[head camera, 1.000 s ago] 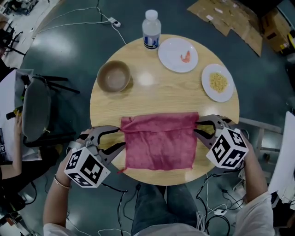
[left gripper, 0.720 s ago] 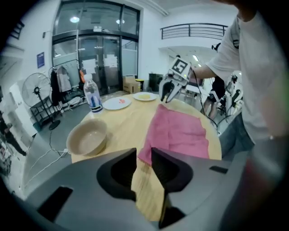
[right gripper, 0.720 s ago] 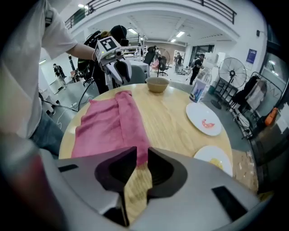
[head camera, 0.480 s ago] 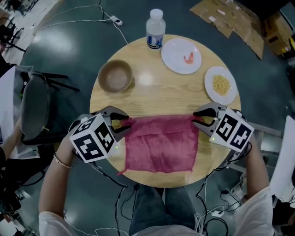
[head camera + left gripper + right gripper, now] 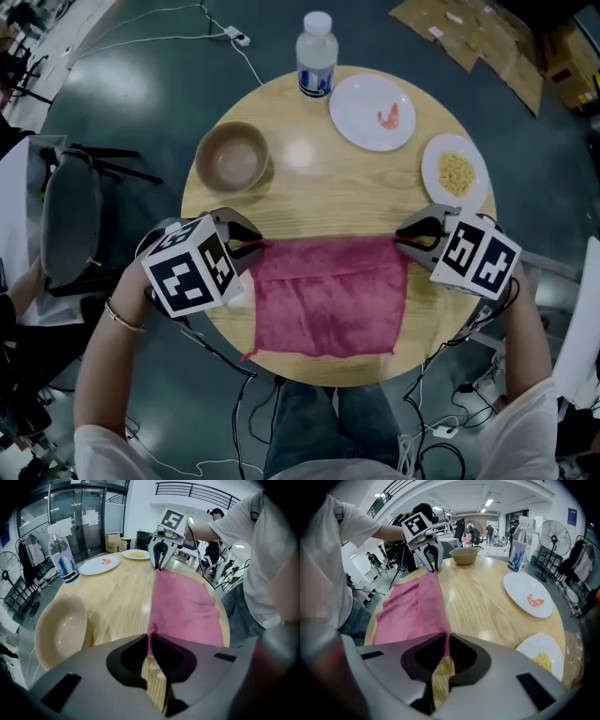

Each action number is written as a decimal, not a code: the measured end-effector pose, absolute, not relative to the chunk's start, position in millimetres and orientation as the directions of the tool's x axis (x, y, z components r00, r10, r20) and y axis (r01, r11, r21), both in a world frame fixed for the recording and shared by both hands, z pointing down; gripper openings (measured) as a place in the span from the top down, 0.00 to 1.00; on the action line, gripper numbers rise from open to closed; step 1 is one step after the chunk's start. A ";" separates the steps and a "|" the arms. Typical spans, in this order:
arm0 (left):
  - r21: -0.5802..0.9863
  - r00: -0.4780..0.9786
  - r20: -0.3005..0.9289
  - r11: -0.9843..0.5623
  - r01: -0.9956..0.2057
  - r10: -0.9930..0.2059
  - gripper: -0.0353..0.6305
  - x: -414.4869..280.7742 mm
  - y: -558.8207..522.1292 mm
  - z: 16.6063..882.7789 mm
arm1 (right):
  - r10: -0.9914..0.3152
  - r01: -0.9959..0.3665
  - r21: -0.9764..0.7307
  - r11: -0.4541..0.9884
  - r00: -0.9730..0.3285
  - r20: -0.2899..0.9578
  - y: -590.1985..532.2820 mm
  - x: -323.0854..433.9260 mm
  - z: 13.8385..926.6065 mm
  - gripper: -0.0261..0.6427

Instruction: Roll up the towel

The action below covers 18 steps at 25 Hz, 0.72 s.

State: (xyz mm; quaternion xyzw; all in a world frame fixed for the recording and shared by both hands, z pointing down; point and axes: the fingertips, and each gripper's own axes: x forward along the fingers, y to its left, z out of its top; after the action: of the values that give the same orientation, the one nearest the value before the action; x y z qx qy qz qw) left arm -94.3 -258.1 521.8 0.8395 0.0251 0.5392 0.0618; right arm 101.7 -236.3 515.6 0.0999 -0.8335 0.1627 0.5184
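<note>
Pink towel (image 5: pixel 328 300) lies flat on the near half of the round wooden table (image 5: pixel 319 192), not rolled yet. At the table's left side the left gripper (image 5: pixel 251 247) has just been closing its jaws and now pinches the towel's far-left corner, cloth visible between the tips. At the table's right side the right gripper (image 5: pixel 403 240) does the same on the far-right corner. Both point steeply down at the table.

On the table's far half:
- beige bowl (image 5: pixel 231 157), left
- water bottle (image 5: pixel 316 56), far rim
- plate with a shrimp-like piece (image 5: pixel 373 111)
- plate with yellow food (image 5: pixel 457 173), right rim
</note>
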 end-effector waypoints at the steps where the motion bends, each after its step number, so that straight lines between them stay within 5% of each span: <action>1: 0.131 0.412 0.904 -0.991 -0.016 0.113 0.91 -94.3 -258.3 521.9 | 0.003 -0.336 -0.170 0.926 -0.445 0.896 -236.7 101.9 515.5 0.91; 18: -0.102 0.510 0.854 -0.994 -0.041 -0.108 0.93 -104.1 -262.4 490.2 | -0.148 -0.313 -0.004 0.950 -0.463 0.874 -219.9 98.6 488.6 0.94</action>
State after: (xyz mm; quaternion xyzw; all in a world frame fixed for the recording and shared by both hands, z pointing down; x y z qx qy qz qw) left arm -104.1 -262.4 490.2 0.8681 -0.0428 0.4934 -0.0343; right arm 98.6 -219.9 488.6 0.1354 -0.8513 0.0821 0.5003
